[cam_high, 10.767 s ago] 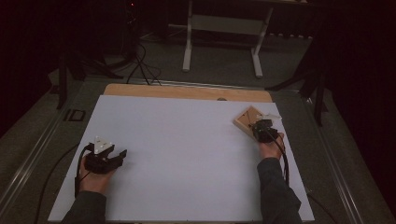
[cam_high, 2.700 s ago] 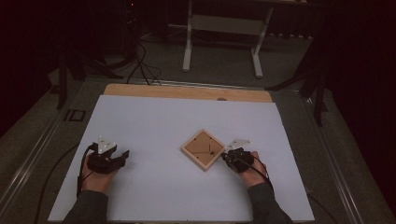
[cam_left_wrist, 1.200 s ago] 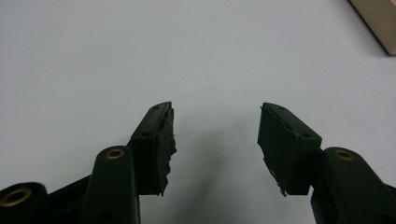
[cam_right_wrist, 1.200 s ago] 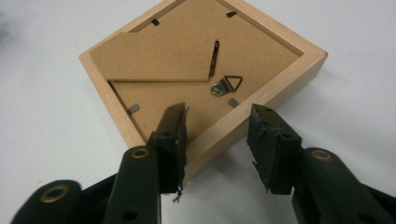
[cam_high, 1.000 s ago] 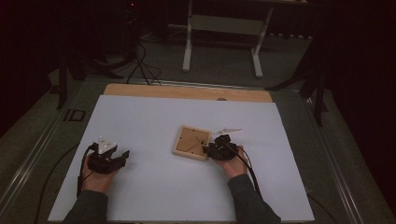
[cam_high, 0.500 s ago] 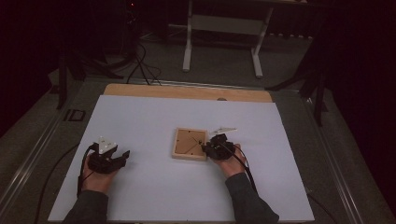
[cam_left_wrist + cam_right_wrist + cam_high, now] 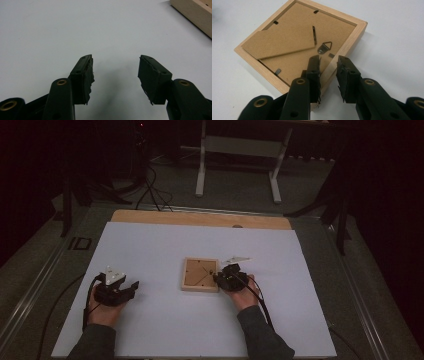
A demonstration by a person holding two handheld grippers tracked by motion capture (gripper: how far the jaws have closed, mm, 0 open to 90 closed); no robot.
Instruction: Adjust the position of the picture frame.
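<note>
A light wooden picture frame (image 7: 200, 274) lies face down in the middle of the white sheet. Its brown backing board, hanger loop and stand flap (image 7: 294, 40) face up. My right gripper (image 7: 220, 278) is at the frame's right side. Its jaws have just been closing, and in the right gripper view they (image 7: 328, 60) straddle the frame's rim, one pad over the backing and the other outside it. My left gripper (image 7: 131, 286) rests on the sheet at the left, apart from the frame. Its jaws (image 7: 115, 58) are open and hold nothing, and a corner of the frame (image 7: 195, 15) shows farther off.
The white sheet (image 7: 200, 335) covers most of the table, with a bare wooden strip (image 7: 200, 218) along the far edge. Beyond the table are a white metal stand (image 7: 237, 145) and cables on the dark floor (image 7: 150, 185).
The frame has turned from slightly tilted to square with the table and has slid a little left with the right gripper. The left hand has stayed where it was.
</note>
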